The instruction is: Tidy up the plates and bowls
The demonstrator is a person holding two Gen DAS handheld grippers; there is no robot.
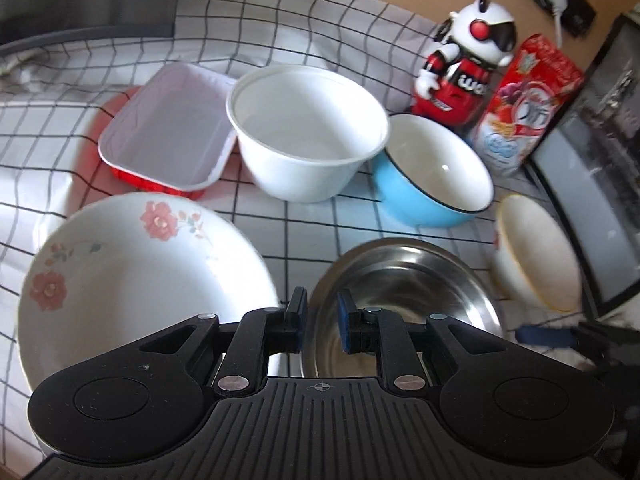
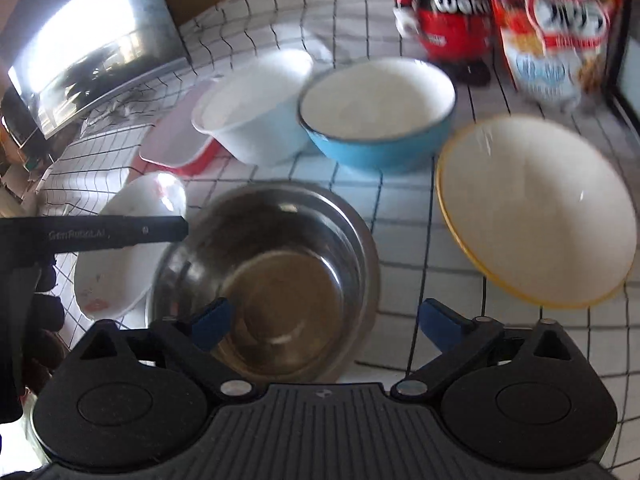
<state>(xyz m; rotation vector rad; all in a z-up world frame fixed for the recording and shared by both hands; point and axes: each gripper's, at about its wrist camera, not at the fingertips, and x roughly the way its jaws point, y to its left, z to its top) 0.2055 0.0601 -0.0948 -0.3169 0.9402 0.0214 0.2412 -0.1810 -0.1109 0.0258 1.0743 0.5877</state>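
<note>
Hovering over a checked cloth [image 1: 280, 12] on the tabletop, the left tongs [image 1: 322, 322] stand nearly together with nothing between them, above the near rim of a steel bowl [image 1: 404, 280], while the right tongs [image 2: 324, 326] stand wide apart and empty over that same bowl. A flowered plate [image 1: 132, 276] lies just beside the steel bowl toward the left edge, and a yellow-rimmed bowl [image 2: 536, 208] sits toward the right edge. Behind them a red tray [image 1: 168, 132], a white tub [image 1: 308, 128] and a blue bowl [image 1: 432, 172] form a row, with a toy figure [image 1: 460, 60] and a snack bag [image 1: 528, 96] at the far right corner.
</note>
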